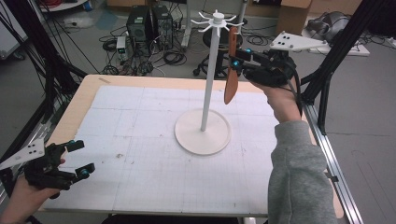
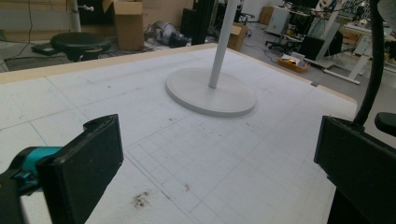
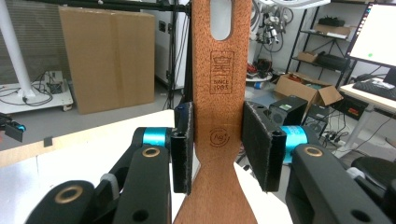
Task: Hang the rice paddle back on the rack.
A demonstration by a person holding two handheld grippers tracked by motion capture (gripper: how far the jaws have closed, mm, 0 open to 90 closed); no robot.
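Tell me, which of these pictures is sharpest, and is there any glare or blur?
Right gripper view: the brown wooden utensil is crisp up close, its stamped mark legible; a monitor glows bright at the right. Left gripper view: the near jaws look soft, the white stand base clearer. High view: even light, soft and grainy, faint shadows on the table.

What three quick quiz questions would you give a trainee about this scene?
1. True or false: the left gripper is open, with nothing between its fingers.
2. The white hook stand stands: A) near the middle of the table, B) on the floor, C) on a stool.
3. What do the right gripper fingers clamp?
Key: 1 true; 2 A; 3 the wooden spatula, gripped by the edges of its handle.
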